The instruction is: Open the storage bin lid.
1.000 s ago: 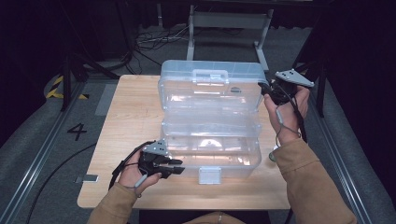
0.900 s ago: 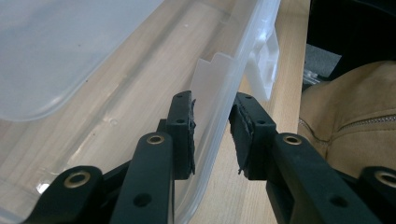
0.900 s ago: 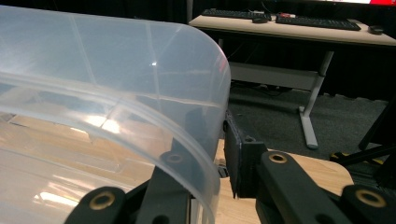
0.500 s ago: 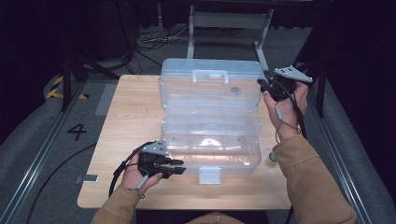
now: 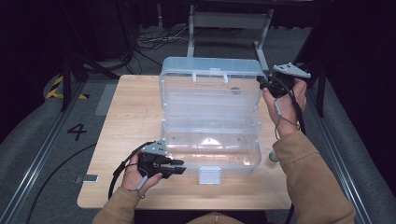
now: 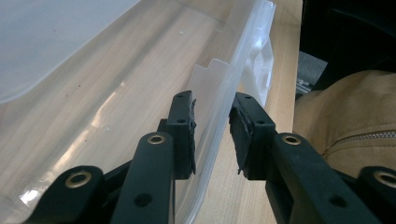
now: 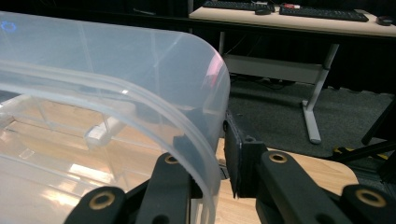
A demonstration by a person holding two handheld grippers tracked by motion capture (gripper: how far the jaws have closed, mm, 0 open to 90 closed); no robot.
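The clear plastic storage box [image 5: 210, 149] sits in the middle of the wooden desk [image 5: 130, 116], its hinged lid [image 5: 210, 84] raised almost upright at the far side. The left claw [image 5: 173, 168] straddles the box's near-left wall: in the left gripper view the wall [image 6: 219, 121] runs between the pads with a visible gap on the outer side, so the jaws stand partly open around it and are not clamped. The right claw [image 5: 262, 85] is at the lid's right edge; in the right gripper view the curved rim [image 7: 205, 140] passes between its jaws, but the inner pad is hidden behind the plastic, so I cannot tell whether it pinches.

The main risk is the lid. If the right claw's hold is loose, the smooth rim could slip out and the lid could drop shut. With the left claw not gripping, the light box could also slide or tip on the desk when the lid is pushed. The latch [image 5: 209, 174] hangs free at the front.
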